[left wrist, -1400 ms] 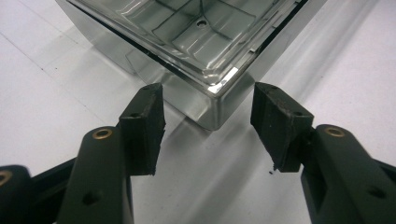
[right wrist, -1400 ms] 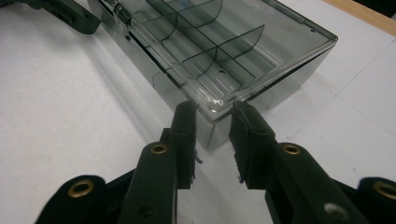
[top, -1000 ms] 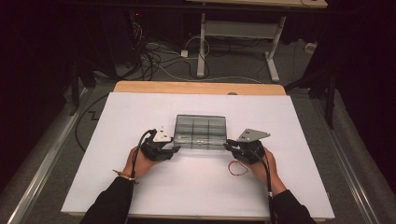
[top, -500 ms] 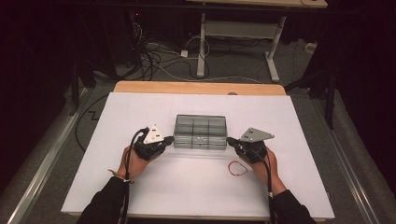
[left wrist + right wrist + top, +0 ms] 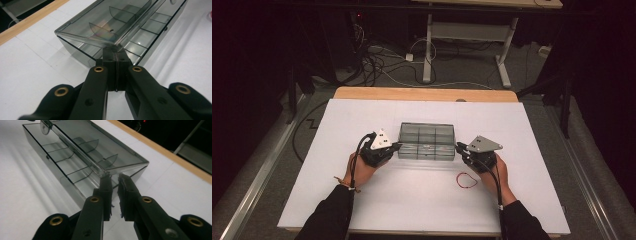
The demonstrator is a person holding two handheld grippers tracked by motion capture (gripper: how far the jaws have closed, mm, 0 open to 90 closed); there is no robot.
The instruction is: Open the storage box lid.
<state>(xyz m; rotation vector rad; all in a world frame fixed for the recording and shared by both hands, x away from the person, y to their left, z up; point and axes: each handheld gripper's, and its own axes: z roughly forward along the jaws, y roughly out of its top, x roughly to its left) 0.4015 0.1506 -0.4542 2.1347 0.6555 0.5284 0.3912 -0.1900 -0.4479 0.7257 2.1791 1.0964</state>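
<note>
A smoky clear compartment box (image 5: 426, 141) lies in the middle of the white sheet, its lid (image 5: 100, 22) tilted up off the tray. My left gripper (image 5: 398, 146) is at the box's left end. Its jaws have just closed and now stand shut (image 5: 115, 50) on the lid's front corner. My right gripper (image 5: 458, 146) is at the right end. Its jaws have just opened a little: a narrow gap shows between the fingers (image 5: 114, 177), and the lid's (image 5: 112, 147) other corner sits at their tips, not pinched. The tray's compartments look empty.
A red rubber band (image 5: 466, 180) lies on the white sheet (image 5: 362, 120) just in front of my right hand. A wooden table edge (image 5: 422, 93) runs along the far side. Beyond it are a dark floor, cables and a desk frame.
The box's lid, flat a second ago, now stands tilted up. The left gripper has drawn in to the lid's left corner. The right hand has stayed in place.
</note>
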